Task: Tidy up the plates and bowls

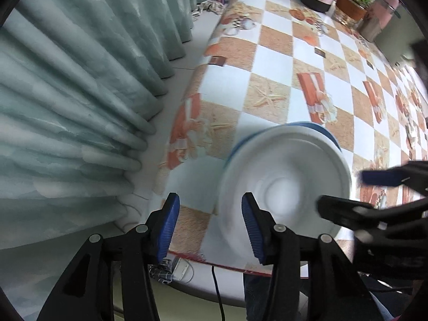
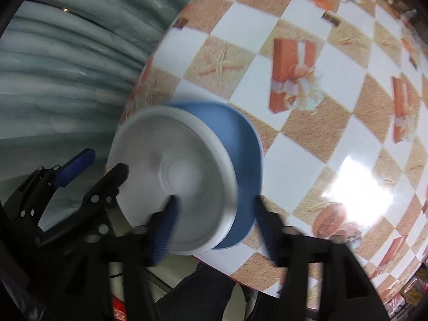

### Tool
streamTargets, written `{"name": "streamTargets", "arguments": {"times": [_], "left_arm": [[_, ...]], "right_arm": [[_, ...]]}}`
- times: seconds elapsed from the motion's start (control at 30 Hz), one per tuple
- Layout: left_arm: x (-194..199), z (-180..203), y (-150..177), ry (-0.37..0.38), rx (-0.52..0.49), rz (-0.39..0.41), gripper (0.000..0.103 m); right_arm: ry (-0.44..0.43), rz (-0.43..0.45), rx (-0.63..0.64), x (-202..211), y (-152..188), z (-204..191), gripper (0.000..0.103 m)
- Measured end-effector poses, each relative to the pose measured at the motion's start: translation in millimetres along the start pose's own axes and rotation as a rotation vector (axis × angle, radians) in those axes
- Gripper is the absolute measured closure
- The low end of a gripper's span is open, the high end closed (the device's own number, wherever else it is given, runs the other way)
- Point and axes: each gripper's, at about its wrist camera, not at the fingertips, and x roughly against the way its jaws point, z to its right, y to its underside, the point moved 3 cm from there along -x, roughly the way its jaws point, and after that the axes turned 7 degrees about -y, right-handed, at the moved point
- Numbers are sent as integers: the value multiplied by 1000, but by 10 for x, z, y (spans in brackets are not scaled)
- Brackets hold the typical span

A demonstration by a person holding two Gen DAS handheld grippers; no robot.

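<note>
White bowl (image 2: 182, 184) nested in blue bowl (image 2: 243, 160), at table (image 2: 307, 147) edge. Right gripper (image 2: 214, 227) fingers wide, straddling both rims, gripping nothing. Left gripper (image 1: 211, 227) fingers part-open, empty. Advised: lift clear vertically, avoid nudging stack.

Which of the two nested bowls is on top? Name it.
The white bowl is on top. It sits inside the blue bowl, whose blue wall shows only around its outside, on the checkered table.
</note>
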Motion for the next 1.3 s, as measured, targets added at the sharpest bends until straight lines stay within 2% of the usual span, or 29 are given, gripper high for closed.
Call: {"name": "streamTargets", "arguments": {"times": [0.03, 0.1, 0.13, 0.17, 0.3, 0.47, 0.63, 0.73, 1.13, 1.3], "left_arm": [[40, -18, -4, -12, 0, 7, 48], [136, -45, -10, -46, -9, 36, 38], [169, -52, -12, -60, -15, 43, 28], [209, -35, -10, -67, -24, 50, 23], [394, 109, 6, -53, -97, 77, 23], [514, 382, 94, 2, -174, 49, 22], [557, 627, 102, 3, -249, 44, 22], [598, 687, 63, 16, -264, 45, 22], [636, 860, -25, -10, -320, 42, 22], [671, 863, -87, 40, -307, 53, 22]], "right_arm": [[6, 25, 10, 89, 16, 3, 4], [-5, 55, 23, 244, 54, 5, 4], [-3, 69, 28, 328, 82, 16, 3], [10, 81, 34, 385, 115, 17, 1], [80, 109, 37, 629, 250, 58, 1], [73, 128, -36, 744, 430, 230, 1], [67, 95, -115, 661, 545, 422, 1], [43, 112, -153, 710, 570, 507, 1], [15, 140, -208, 804, 582, 693, 1], [5, 147, -232, 824, 590, 753, 1]]}}
